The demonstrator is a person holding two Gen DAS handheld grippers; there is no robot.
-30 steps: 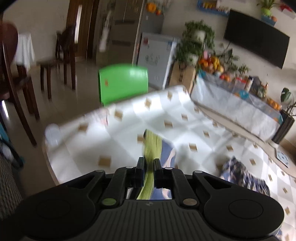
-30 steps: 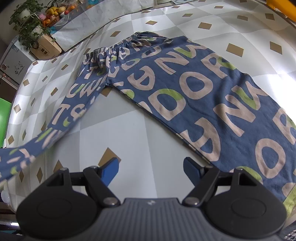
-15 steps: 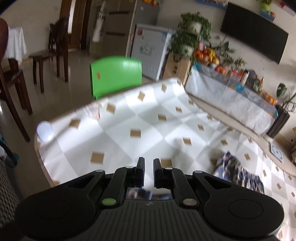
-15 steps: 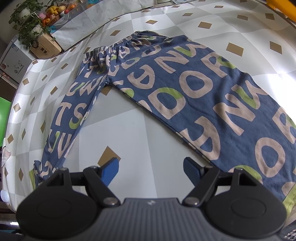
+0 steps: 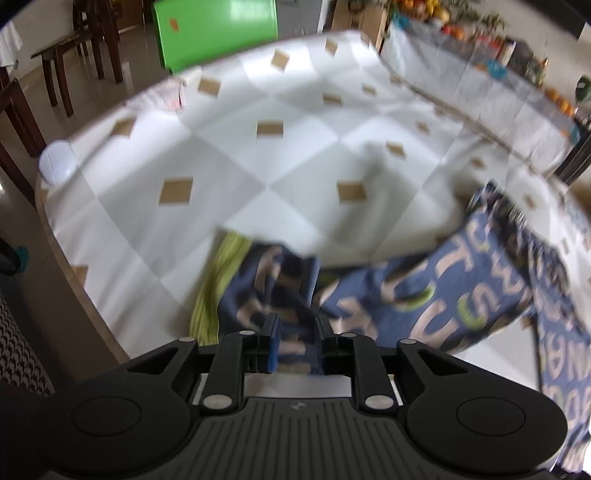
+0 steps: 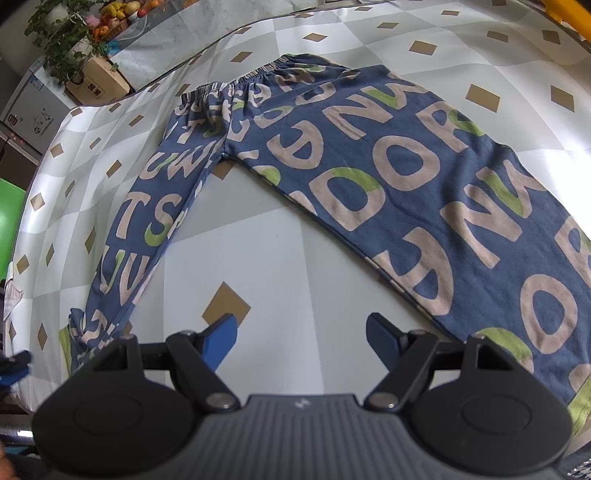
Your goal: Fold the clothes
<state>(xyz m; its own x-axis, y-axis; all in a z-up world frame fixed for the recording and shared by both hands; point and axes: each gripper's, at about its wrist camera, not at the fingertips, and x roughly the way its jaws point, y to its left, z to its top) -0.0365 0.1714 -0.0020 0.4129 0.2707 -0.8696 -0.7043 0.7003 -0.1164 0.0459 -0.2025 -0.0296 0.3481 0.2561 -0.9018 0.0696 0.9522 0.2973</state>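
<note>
Blue trousers (image 6: 369, 177) printed with big beige and green letters lie spread on the checked tablecloth (image 6: 277, 258), waistband far, legs fanned toward me. My left gripper (image 5: 297, 332) hovers low over the crumpled cuff end (image 5: 266, 280) of the left leg, near the table's rim. Its jaws are opening, and blue cloth lies loose in the gap between the fingers. The cuff's green band (image 5: 218, 280) bunches to its left. My right gripper (image 6: 301, 332) stands open over bare cloth between the two legs, with nothing between its fingers.
The table's rounded edge runs close by at the left (image 5: 74, 273). A white round object (image 5: 55, 164) and a paper (image 5: 162, 96) sit near that rim. Beyond stand a green chair (image 5: 214, 33), dark wooden chairs (image 5: 92, 48) and a long covered side table (image 5: 480, 74) with fruit.
My left gripper has dropped toward the table with the leg's cuff, and its jaws have parted. The leg that hung stretched now lies on the tablecloth. The right gripper has kept still.
</note>
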